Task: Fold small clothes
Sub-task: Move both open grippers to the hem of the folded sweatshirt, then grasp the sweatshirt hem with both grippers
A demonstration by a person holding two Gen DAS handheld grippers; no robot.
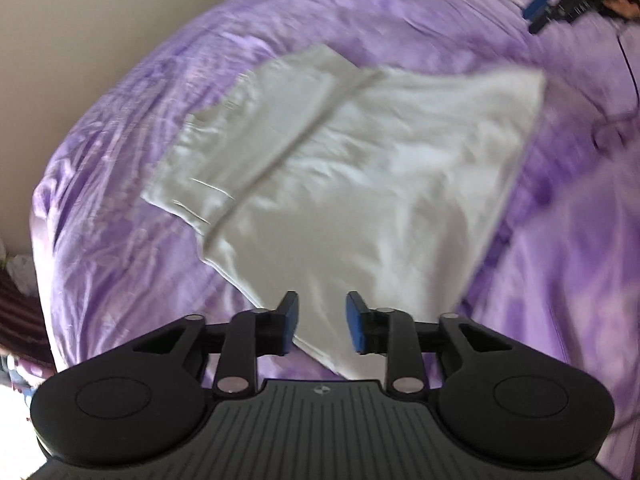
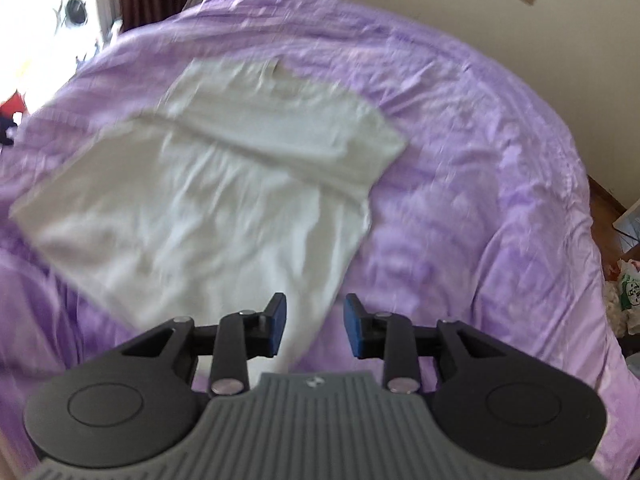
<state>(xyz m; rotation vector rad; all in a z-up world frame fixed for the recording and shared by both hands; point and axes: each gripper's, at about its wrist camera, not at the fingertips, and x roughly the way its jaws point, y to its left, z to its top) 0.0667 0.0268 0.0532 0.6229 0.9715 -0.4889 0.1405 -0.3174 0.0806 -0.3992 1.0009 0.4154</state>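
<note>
On the purple bedspread [image 1: 120,240] lies a white shirt [image 1: 340,184], one side already folded over. Both the left gripper [image 1: 322,324] and the right gripper [image 2: 314,322] hang above it with fingers apart, holding nothing. Next fold probably calls for gripping an unfolded edge.

bedspread [image 1: 120,200]: open all round | obstacle: white garment [image 1: 340,184] centre

plain white shirt [image 1: 352,184], mottled purple bedcover [image 1: 120,248], blue gripper pads [image 1: 289,320]
</note>
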